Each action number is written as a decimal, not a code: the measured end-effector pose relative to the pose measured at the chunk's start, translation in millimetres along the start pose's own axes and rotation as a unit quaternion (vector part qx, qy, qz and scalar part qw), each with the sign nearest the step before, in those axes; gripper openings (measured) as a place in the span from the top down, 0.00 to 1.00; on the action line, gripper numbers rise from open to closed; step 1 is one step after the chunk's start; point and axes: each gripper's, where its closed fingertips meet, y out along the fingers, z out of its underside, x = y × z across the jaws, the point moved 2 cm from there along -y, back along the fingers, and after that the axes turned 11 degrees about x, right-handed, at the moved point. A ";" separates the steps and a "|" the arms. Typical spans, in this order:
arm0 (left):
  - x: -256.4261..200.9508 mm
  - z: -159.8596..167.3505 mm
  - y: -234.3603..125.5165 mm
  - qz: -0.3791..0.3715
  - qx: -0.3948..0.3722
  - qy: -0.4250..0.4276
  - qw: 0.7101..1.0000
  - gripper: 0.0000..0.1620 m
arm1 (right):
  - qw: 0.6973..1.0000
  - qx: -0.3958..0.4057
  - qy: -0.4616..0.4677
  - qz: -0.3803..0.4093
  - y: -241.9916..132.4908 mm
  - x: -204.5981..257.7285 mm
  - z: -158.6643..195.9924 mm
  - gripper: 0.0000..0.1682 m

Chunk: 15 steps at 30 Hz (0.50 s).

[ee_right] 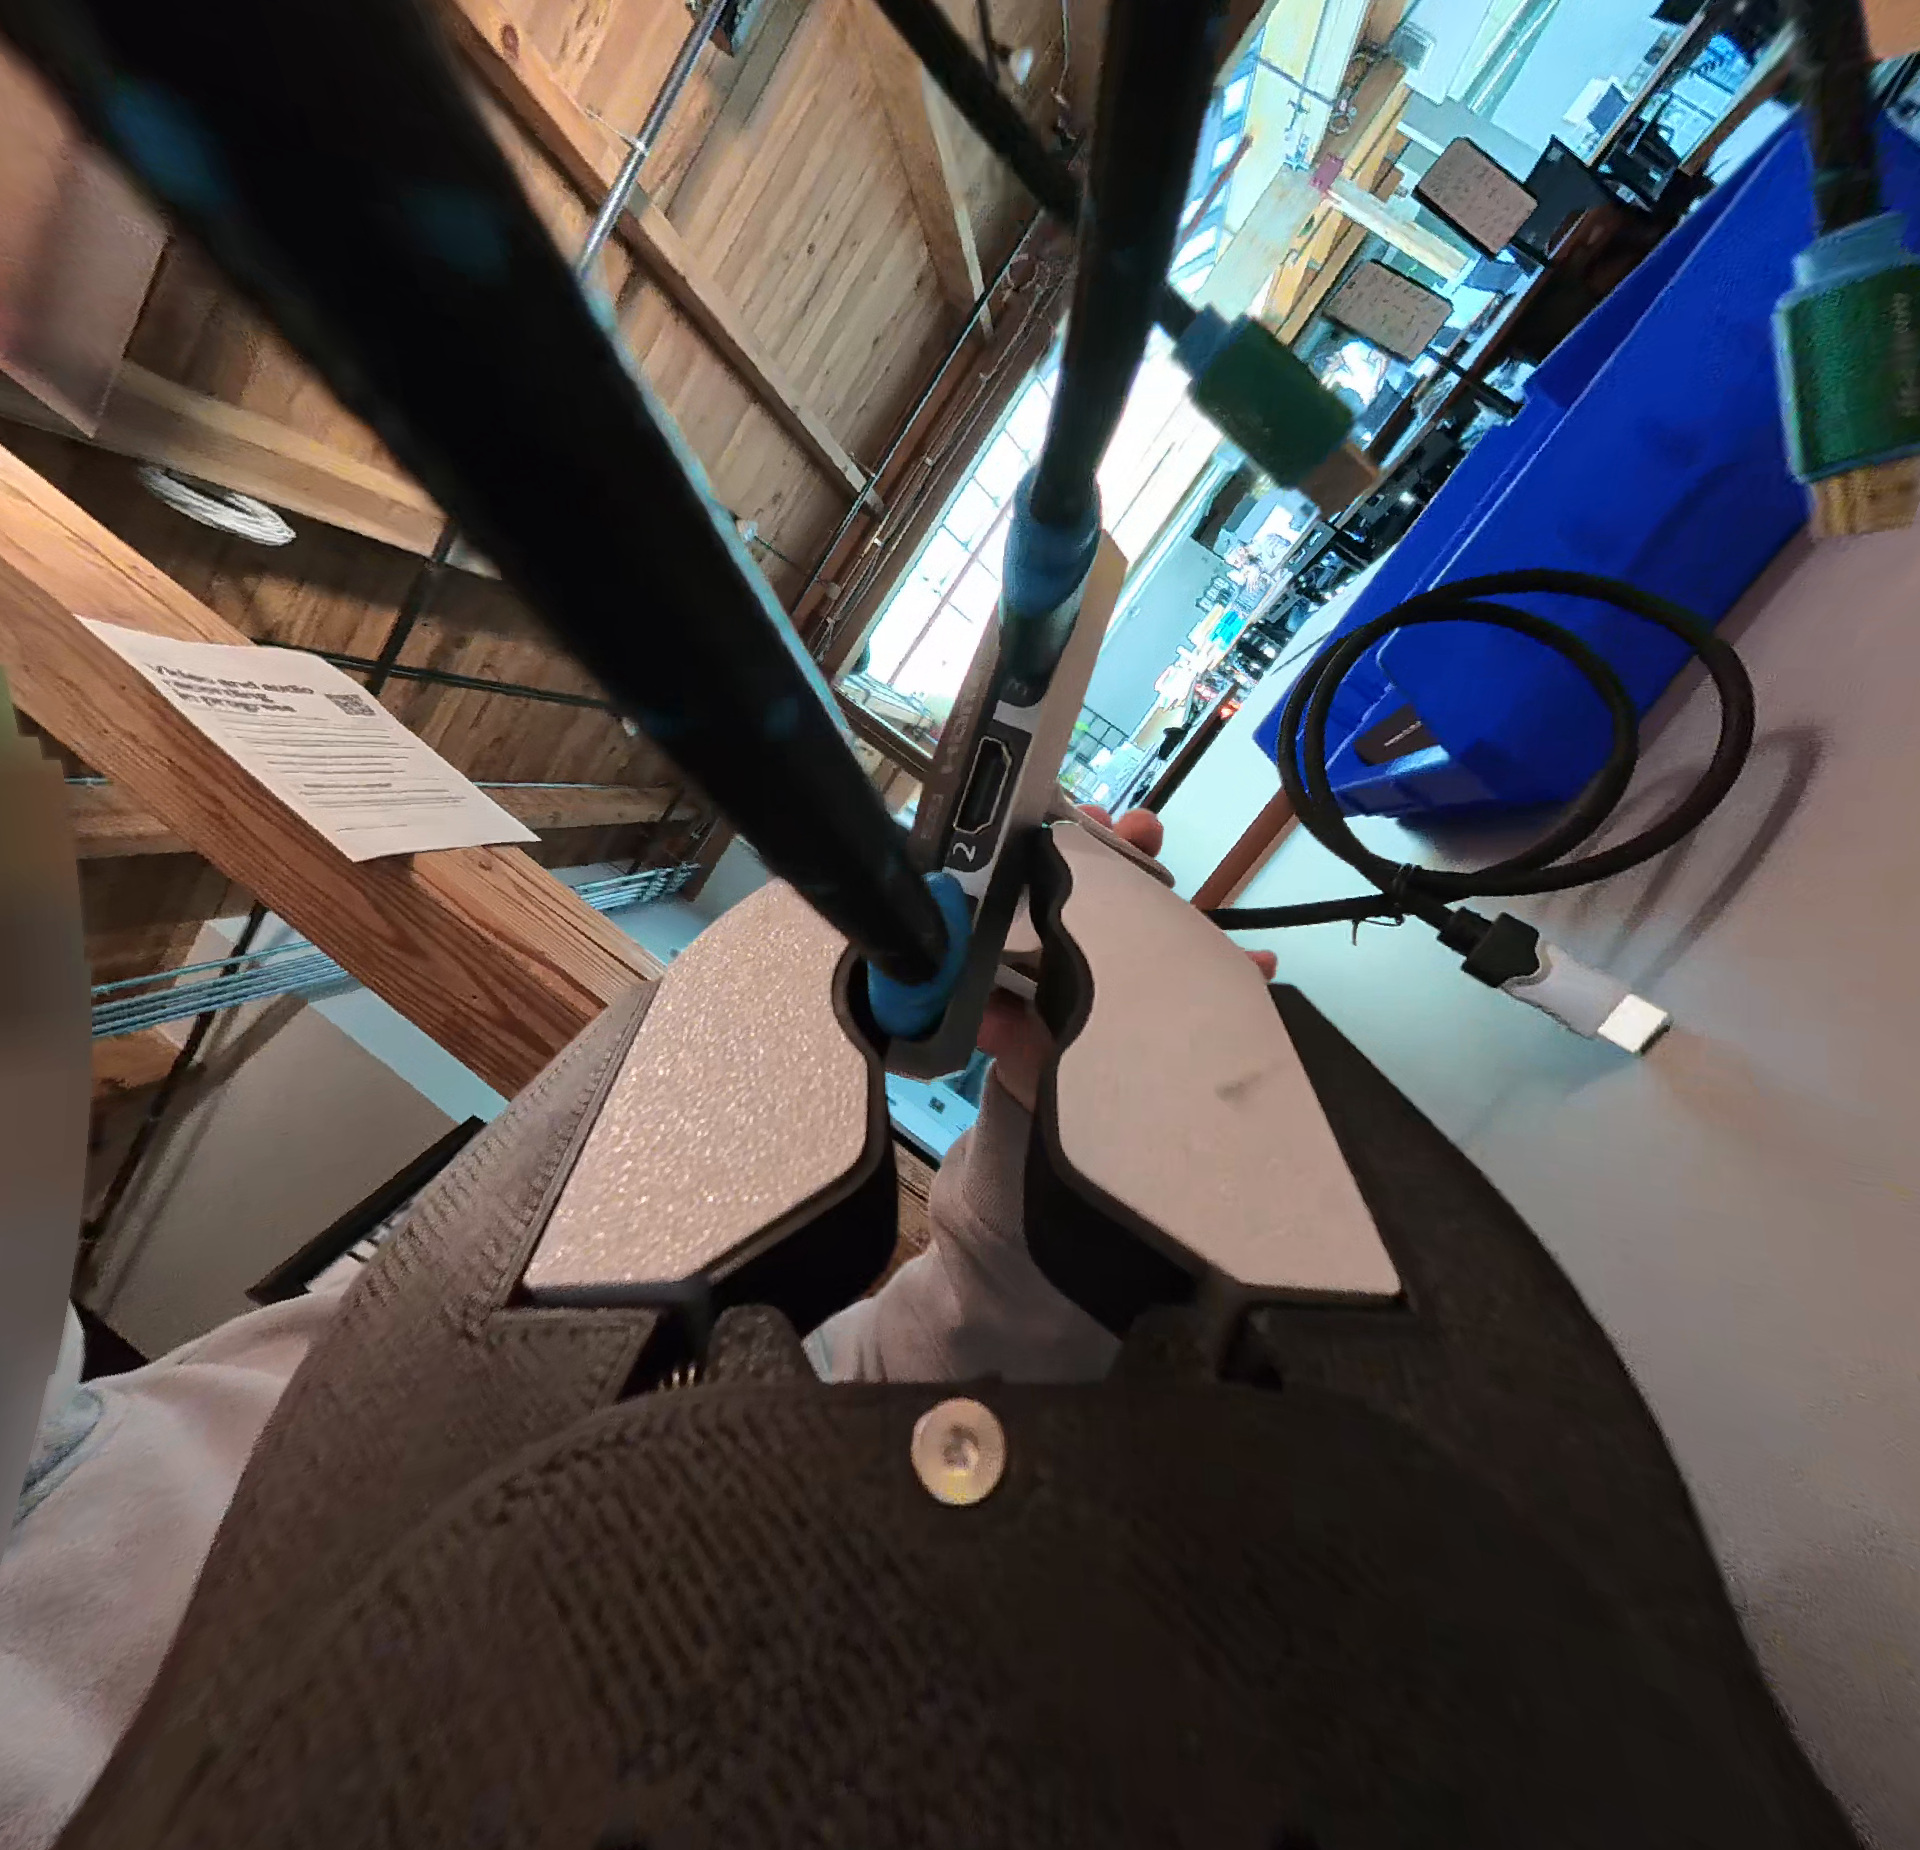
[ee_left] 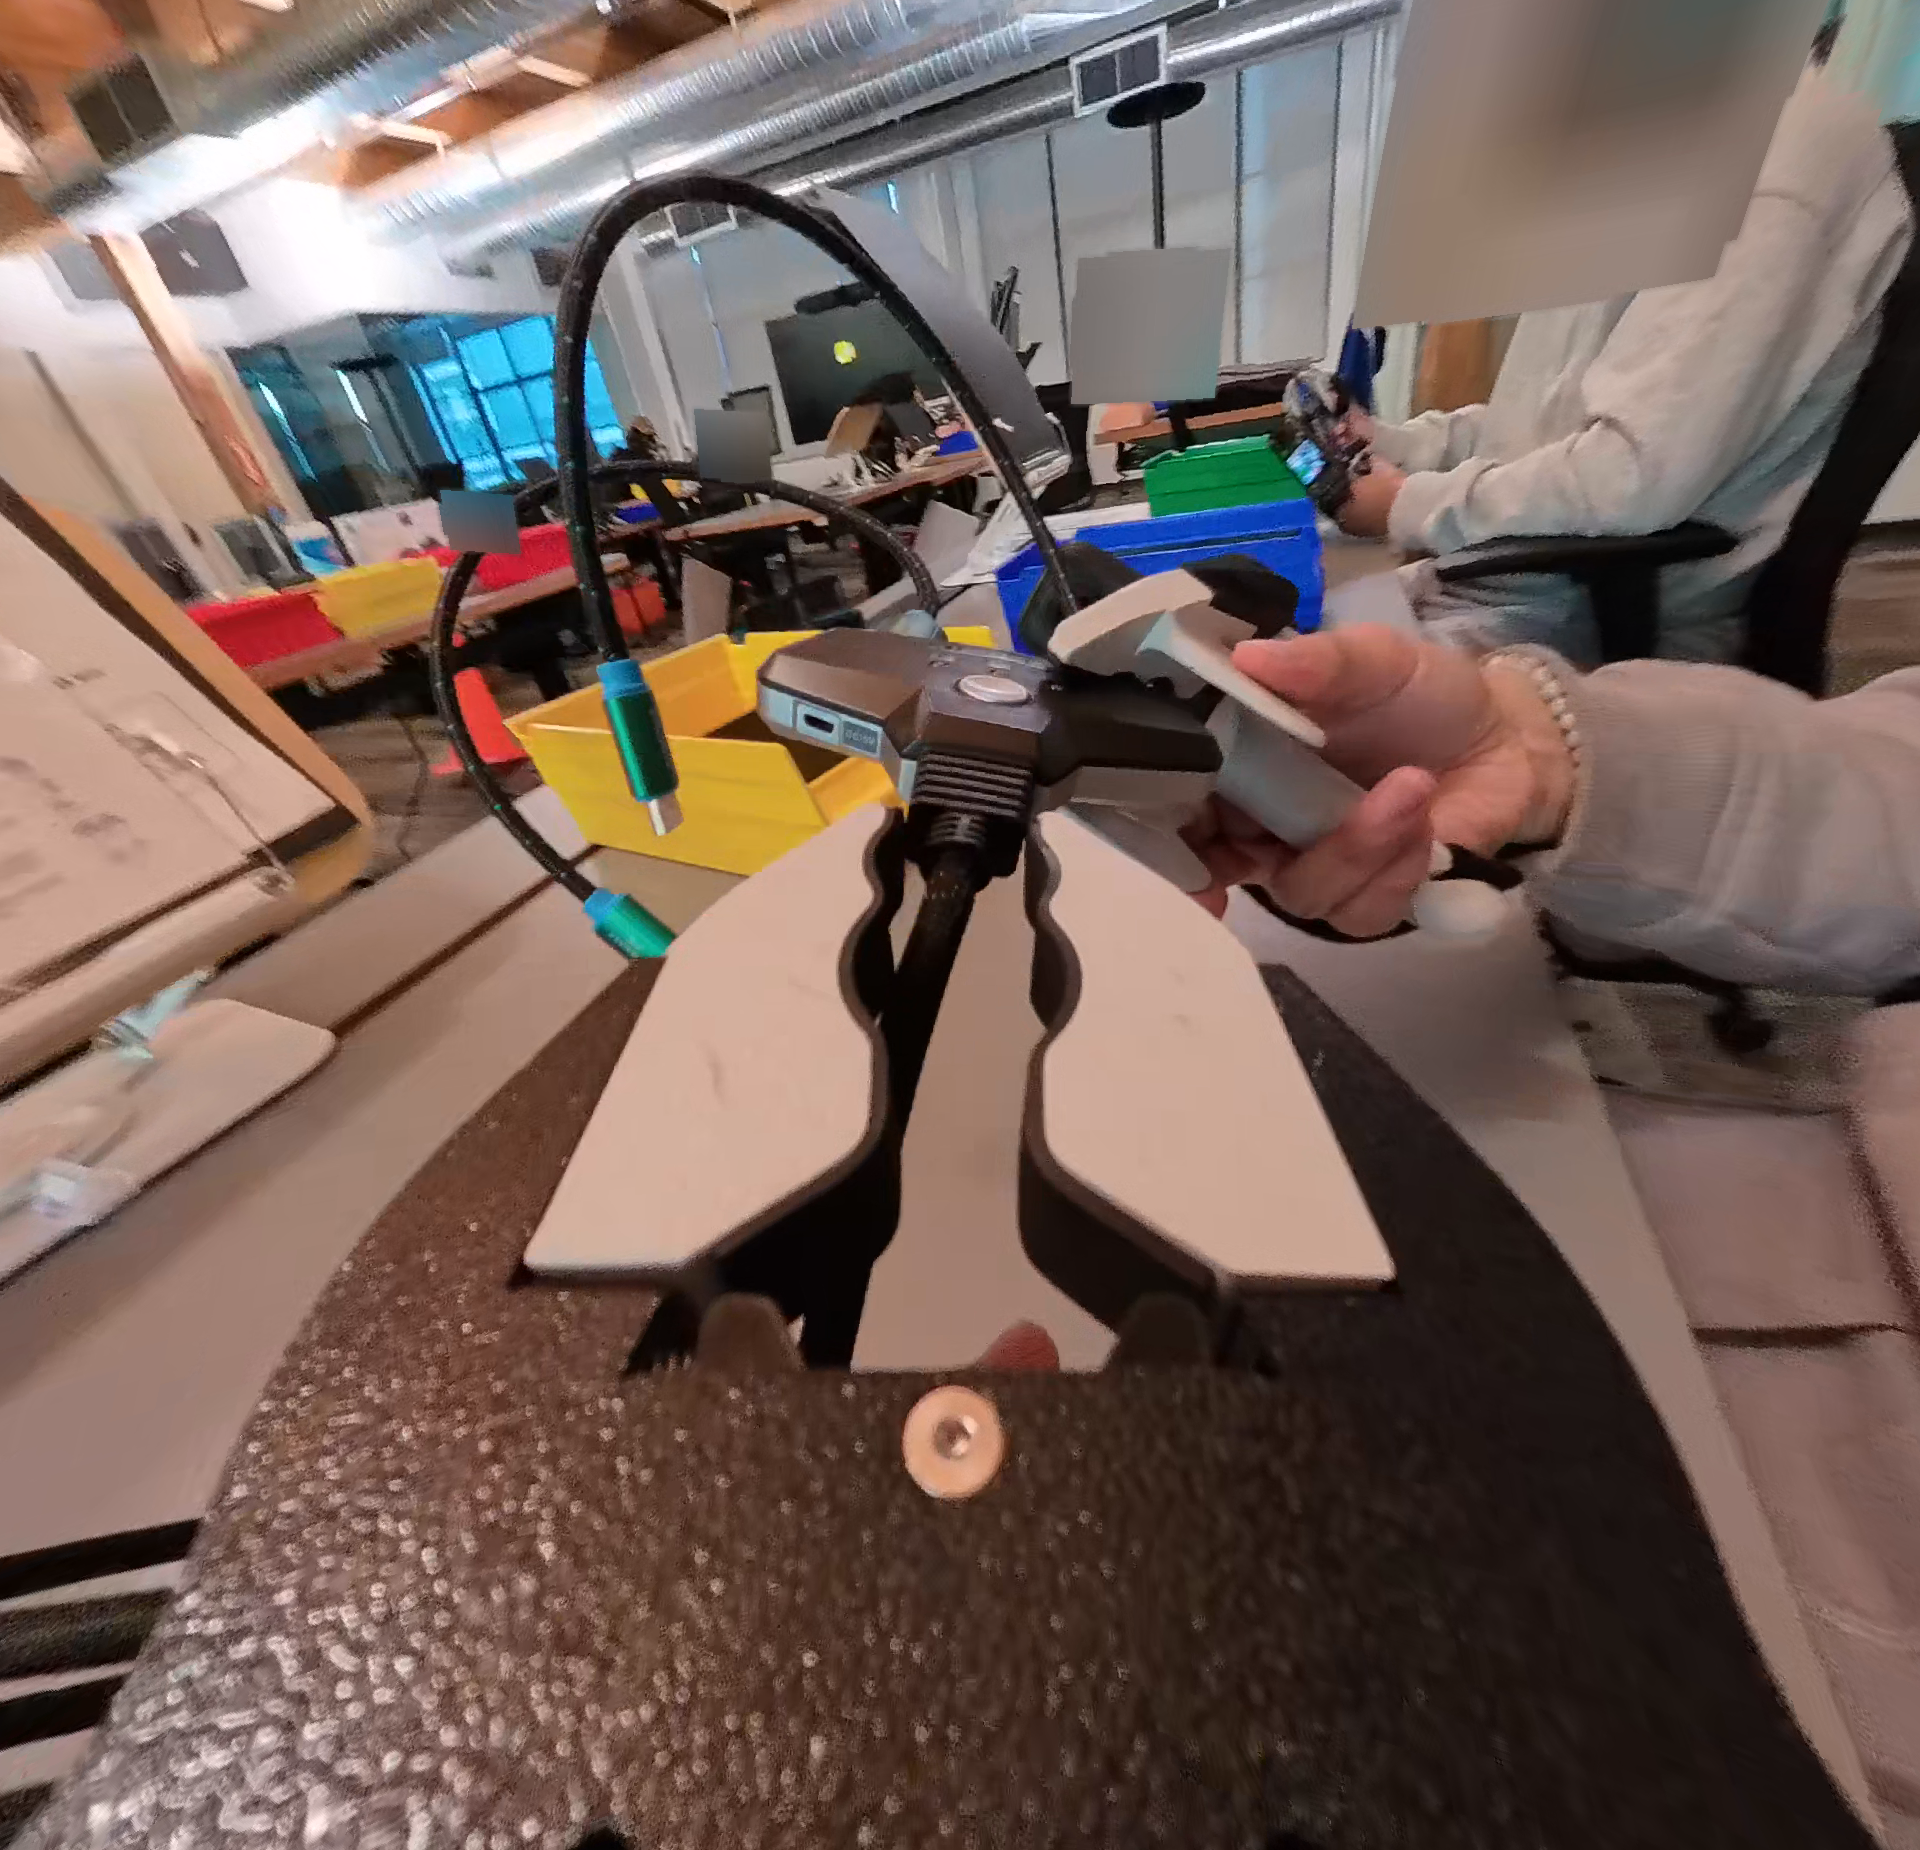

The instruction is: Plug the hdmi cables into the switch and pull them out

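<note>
Switch [ee_left: 914, 704], a dark grey angular metal box, is held in mid-air, clenched by right gripper [ee_right: 961, 953] at one end. Left gripper [ee_left: 956, 850] grips the ribbed black plug [ee_left: 966, 777] of a braided cable [ee_left: 930, 948], probably seated in the port. Pull straight along the port axis, no twisting. Two green-shelled cables [ee_left: 639, 740] loop overhead; a spare coil [ee_right: 1507, 751] lies near the tabletop's far edge.

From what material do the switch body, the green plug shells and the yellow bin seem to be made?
Switch: probably dark grey metal or hard plastic, matte, with sharp facets.
Green plug shells: likely anodised metal, given the satin coloured sheen.
Yellow bin: moulded plastic, smooth and slightly glossy, with thin walls.
</note>
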 end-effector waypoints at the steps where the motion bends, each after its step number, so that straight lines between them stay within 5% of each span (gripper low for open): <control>1: 0.2 1.5 -0.8 0.008 0.001 -0.013 1.000 0.87 | 1.000 -0.003 0.009 -0.003 0.7 -1.8 1.2 0.85; 15: 0.0 9.9 -5.5 0.030 -0.047 -0.081 0.995 0.86 | 0.999 0.005 0.044 0.004 12.1 -11.2 10.6 0.85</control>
